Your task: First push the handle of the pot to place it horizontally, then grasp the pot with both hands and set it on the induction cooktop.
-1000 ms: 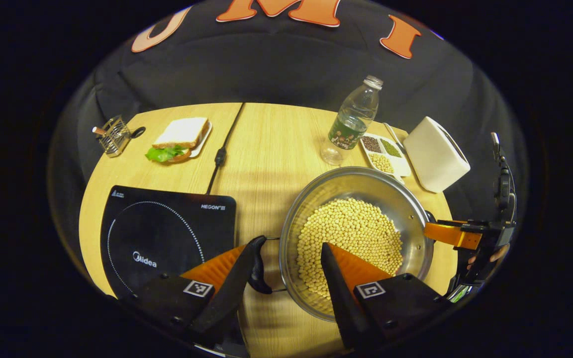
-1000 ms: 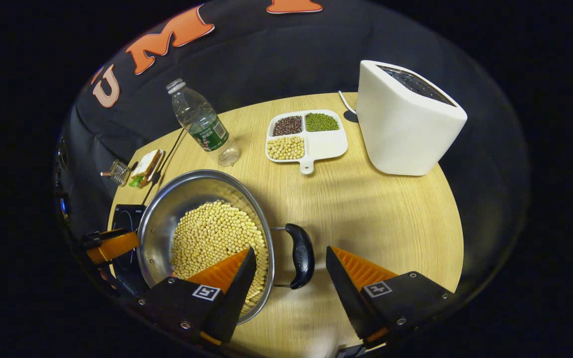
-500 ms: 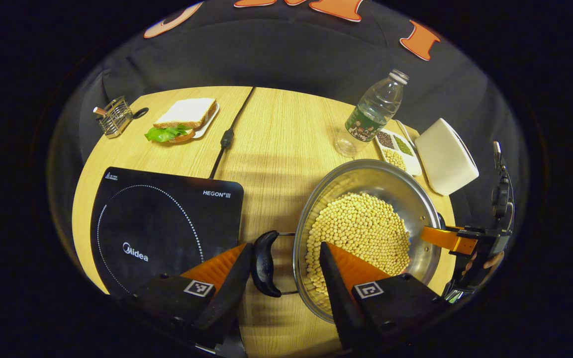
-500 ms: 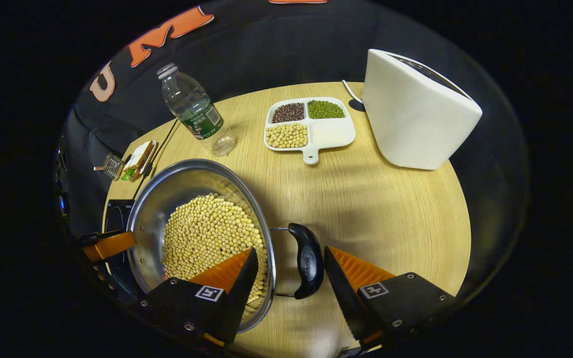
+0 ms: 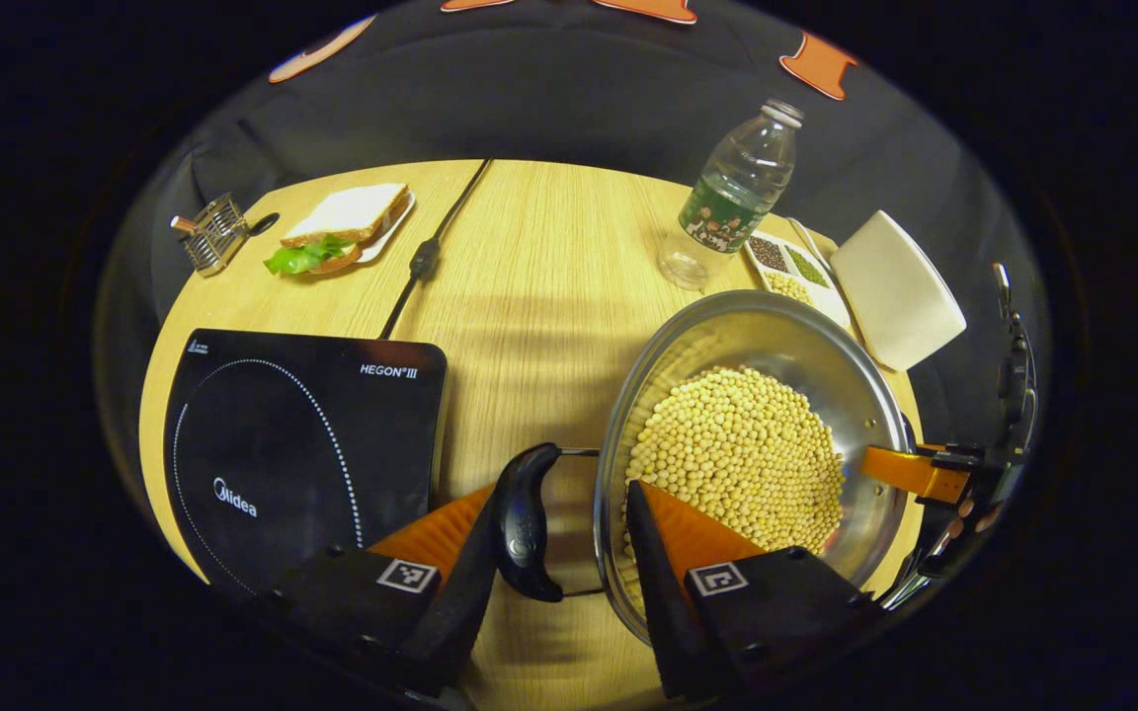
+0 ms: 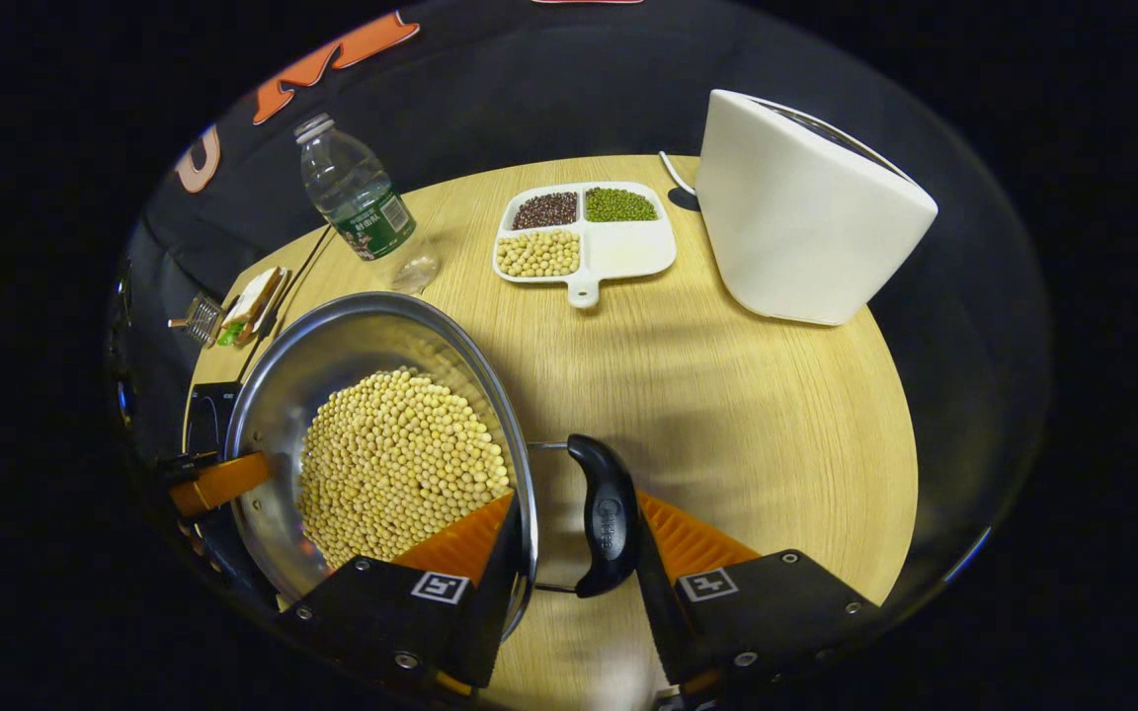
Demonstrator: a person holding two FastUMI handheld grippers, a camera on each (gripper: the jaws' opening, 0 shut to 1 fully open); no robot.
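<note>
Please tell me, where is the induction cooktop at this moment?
In the left gripper view, the induction cooktop lies flat on the wooden table, at the left, beside the pot of beans. The sandwich plate is behind it.

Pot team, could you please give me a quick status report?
Left gripper and right gripper each straddle a pot handle, not clamped. Pot of beans on the table, beside the induction cooktop. Path looks open.

The pot (image 5: 855, 395) was shiny bare metal with glossy black plastic handles (image 6: 607, 513); the surface (image 6: 747, 415) was matt wood grain, the cooktop (image 5: 283, 444) smooth glossy black.
</note>
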